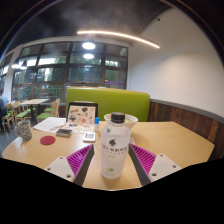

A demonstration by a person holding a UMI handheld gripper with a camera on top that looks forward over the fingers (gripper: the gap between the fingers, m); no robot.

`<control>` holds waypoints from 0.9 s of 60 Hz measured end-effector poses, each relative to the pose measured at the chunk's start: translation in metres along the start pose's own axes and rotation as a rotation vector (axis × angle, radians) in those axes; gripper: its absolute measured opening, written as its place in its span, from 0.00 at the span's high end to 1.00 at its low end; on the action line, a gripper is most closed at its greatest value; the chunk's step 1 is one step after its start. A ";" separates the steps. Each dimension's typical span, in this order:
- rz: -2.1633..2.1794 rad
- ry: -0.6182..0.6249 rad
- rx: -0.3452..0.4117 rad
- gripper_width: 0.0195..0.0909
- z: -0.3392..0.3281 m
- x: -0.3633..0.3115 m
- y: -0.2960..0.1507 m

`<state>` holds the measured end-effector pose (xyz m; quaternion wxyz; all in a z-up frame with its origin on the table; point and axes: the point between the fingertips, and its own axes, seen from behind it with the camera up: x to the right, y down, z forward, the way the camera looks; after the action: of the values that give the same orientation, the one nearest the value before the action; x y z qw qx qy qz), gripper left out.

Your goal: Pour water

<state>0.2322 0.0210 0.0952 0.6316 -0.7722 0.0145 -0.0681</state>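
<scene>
A white plastic bottle (115,148) with a dark cap and a green-printed label stands upright between my fingers, just above the wooden table (170,140). My gripper (114,152) is shut on the bottle: the magenta pads (78,157) meet its sides left and right at about mid-height. The bottle's base shows low between the fingers, and I cannot tell whether it rests on the table or hangs just clear of it. No cup or glass is in view.
To the left on the table lie a flat red disc (47,141), an open booklet (50,124), a dark phone (63,132) and a small card (88,137). A propped picture board (82,113) stands before a green sofa back (112,100).
</scene>
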 end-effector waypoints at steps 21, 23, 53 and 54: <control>0.033 0.048 0.005 0.52 0.067 0.005 0.012; 0.018 0.051 0.017 0.55 0.067 0.004 0.012; -0.449 0.109 0.099 0.68 0.043 -0.103 -0.107; -0.506 0.112 0.106 0.68 0.044 -0.112 -0.115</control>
<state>0.1189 0.0989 0.1891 0.6323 -0.7120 -0.1480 -0.2671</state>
